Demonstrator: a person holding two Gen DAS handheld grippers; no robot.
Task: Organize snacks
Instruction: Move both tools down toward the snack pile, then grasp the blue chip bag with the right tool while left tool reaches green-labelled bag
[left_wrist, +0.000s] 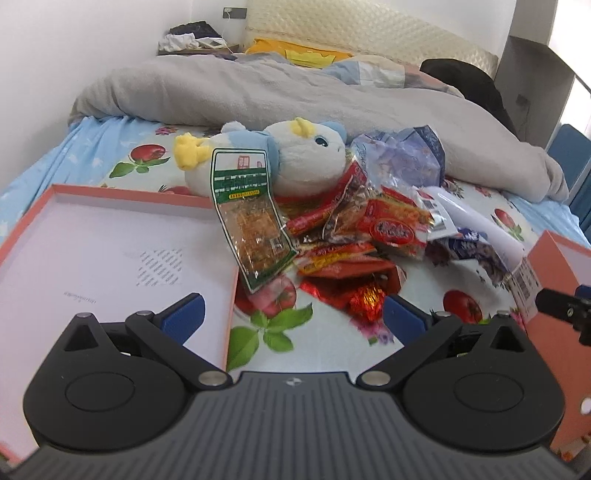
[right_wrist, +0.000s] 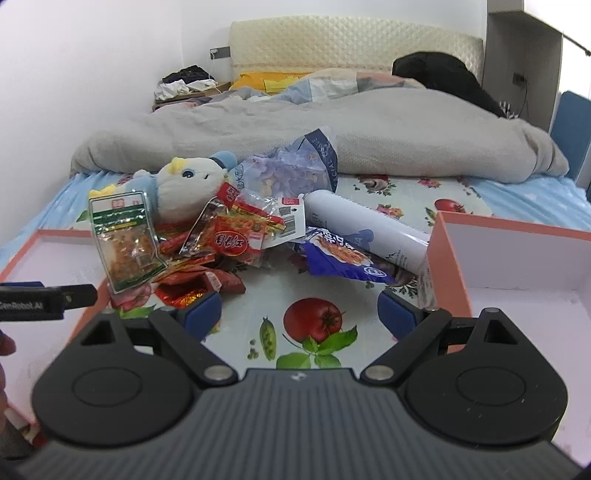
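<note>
While both your grippers, left gripper (left_wrist: 291, 317) and right gripper (right_wrist: 299, 314), stand spread and pinch nothing, two orange boxes flank the snack pile (left_wrist: 351, 236) on the bedsheet (right_wrist: 406, 192): the shallow left box (left_wrist: 110, 240) and the deeper right box (right_wrist: 517, 258), both holding no snacks. One plush toy (left_wrist: 295, 162) sits behind the pile.

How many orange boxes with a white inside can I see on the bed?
2. One orange box lies left of the snack pile, under the green packet's lower end. The other orange box sits right of the pile, beside the white tube. Both are empty inside.
</note>
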